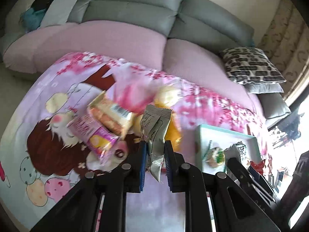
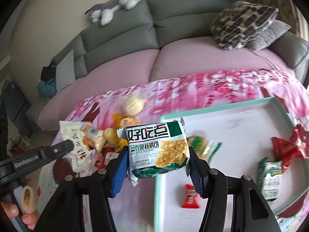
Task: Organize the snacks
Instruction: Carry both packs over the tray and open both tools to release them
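In the left wrist view my left gripper (image 1: 155,154) is shut on a silver-white snack packet (image 1: 154,131), held upright above the pile. Beneath it lie a pink packet (image 1: 92,137), a cream biscuit packet (image 1: 112,116), an orange packet (image 1: 174,135) and a pale bun (image 1: 168,96). In the right wrist view my right gripper (image 2: 157,166) is shut on a green-and-white walnut biscuit packet (image 2: 156,150), over the left rim of the teal-edged white tray (image 2: 212,112). The tray holds red packets (image 2: 287,147), a green-white packet (image 2: 270,176) and a small red candy (image 2: 190,195).
The snacks lie on a pink cartoon-print cloth (image 1: 38,116) in front of a grey sofa (image 2: 119,31) with pink seat covers. Patterned cushions (image 1: 251,65) sit at the sofa's right end. A plush toy (image 2: 114,7) lies on the backrest. A person's hand (image 2: 11,210) shows at lower left.
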A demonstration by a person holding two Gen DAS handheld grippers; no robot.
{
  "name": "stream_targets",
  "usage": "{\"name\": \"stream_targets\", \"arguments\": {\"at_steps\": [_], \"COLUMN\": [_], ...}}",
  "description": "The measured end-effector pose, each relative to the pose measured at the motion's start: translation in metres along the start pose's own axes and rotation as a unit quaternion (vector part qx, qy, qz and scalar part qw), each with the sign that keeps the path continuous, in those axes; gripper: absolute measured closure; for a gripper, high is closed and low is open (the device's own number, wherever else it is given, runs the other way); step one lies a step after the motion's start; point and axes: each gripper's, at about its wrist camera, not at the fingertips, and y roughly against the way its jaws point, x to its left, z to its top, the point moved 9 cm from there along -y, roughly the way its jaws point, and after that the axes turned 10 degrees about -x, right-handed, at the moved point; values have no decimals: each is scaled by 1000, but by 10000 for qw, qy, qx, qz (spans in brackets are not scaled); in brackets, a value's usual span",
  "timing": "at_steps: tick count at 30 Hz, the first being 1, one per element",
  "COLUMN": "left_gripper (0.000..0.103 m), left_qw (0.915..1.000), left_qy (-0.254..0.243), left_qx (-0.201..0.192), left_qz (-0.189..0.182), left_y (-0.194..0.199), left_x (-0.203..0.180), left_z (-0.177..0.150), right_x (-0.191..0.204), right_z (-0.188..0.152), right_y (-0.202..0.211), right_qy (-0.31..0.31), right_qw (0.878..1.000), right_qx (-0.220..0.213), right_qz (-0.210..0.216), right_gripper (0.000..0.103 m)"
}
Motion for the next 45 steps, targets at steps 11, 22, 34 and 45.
{"name": "stream_targets", "arguments": {"at_steps": [11, 22, 34, 45], "left_gripper": [86, 86, 86, 86], "left_qw": [9949, 9859, 9796, 9714], "left_qy": [-699, -1262, -1683, -2028], "left_qx": [-215, 137, 511, 759], "left_qz": [-687, -1086, -973, -970], "left_y": [2, -18, -39, -67], "left_x": [-84, -149, -175, -215], "left_z": [8, -27, -48, -59], "right_x": [-85, -138, -161, -182], "right_z": [24, 26, 25, 24], "right_y": [24, 30, 12, 10], "right_qy": [-659, -943, -755, -920], "right_qw": [9945, 9886, 9854, 9825], "right_qx": [-407, -433, -301, -248], "right_qz": [-709, -1091, -1495, -1598], "right_gripper": [42, 42, 42, 42]}}
